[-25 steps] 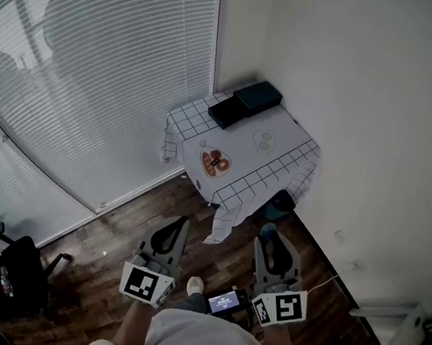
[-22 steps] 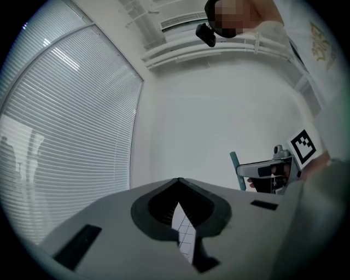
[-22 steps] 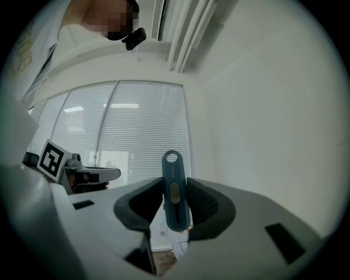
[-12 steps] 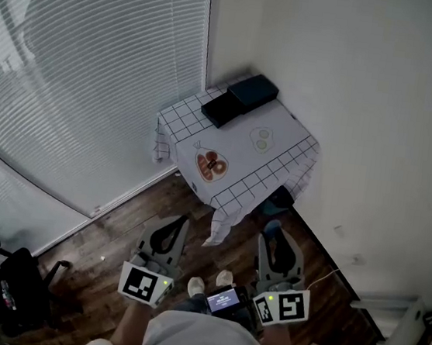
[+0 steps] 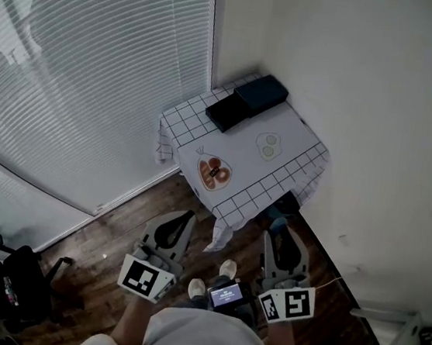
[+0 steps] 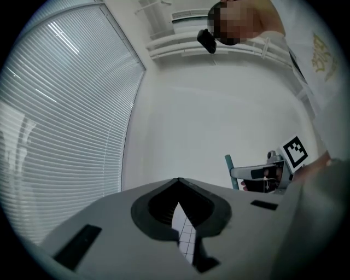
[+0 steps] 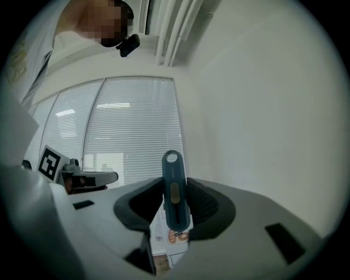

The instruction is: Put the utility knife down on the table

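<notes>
Table (image 5: pixel 239 143) now lower-right; utility knife (image 7: pixel 175 191) upright in right tool (image 5: pixel 280 238).

No words or numbers can be read anywhere. The cubes (image 5: pixel 144 278) on the left gripper (image 5: pixel 183 220) and right gripper (image 5: pixel 277 234) bear only black-and-white square markers (image 5: pixel 286 304); the small screen (image 5: pixel 226 294) between them may show print, too small to tell.

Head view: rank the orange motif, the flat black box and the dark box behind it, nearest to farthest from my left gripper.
1. orange motif, front, closest to the left gripper.
2. flat black box, farther back, left.
3. dark box, rearmost, in the corner.
</notes>
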The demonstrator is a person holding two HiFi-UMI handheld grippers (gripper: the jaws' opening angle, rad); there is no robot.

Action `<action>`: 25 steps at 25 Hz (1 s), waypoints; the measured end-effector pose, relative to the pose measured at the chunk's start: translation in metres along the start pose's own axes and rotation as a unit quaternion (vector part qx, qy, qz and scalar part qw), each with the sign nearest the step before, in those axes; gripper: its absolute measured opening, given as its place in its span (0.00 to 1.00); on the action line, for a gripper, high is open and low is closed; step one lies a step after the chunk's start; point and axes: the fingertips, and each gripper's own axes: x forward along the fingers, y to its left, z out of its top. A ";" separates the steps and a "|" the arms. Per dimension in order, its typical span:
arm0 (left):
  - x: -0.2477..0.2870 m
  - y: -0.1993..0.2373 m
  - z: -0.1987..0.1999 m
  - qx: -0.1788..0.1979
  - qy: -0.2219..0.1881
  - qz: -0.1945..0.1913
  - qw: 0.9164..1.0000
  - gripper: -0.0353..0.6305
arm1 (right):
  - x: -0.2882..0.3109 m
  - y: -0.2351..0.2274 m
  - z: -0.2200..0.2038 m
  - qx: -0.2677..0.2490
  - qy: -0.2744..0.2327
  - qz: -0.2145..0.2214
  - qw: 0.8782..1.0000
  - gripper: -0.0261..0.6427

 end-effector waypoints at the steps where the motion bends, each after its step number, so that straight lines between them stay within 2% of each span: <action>1: 0.006 0.003 -0.001 0.000 0.000 0.003 1.000 0.06 | 0.006 -0.005 -0.001 -0.001 0.002 -0.001 1.000 0.25; 3: 0.017 0.009 -0.004 -0.008 -0.003 0.007 1.000 0.06 | 0.015 -0.015 -0.002 0.000 0.005 -0.001 1.000 0.25; 6: 0.038 0.014 -0.009 -0.033 -0.011 -0.005 0.999 0.06 | 0.029 -0.034 0.000 0.000 0.005 0.002 1.000 0.25; 13: 0.083 0.021 -0.013 0.032 -0.009 0.021 0.999 0.06 | 0.064 -0.076 0.002 0.000 0.000 0.012 1.000 0.25; 17: 0.097 0.026 -0.009 0.038 -0.012 0.038 0.999 0.06 | 0.078 -0.089 0.003 -0.001 -0.002 0.024 1.000 0.25; 25: 0.124 0.046 -0.004 0.046 -0.010 0.056 0.997 0.06 | 0.103 -0.103 -0.005 0.001 0.014 0.022 1.000 0.25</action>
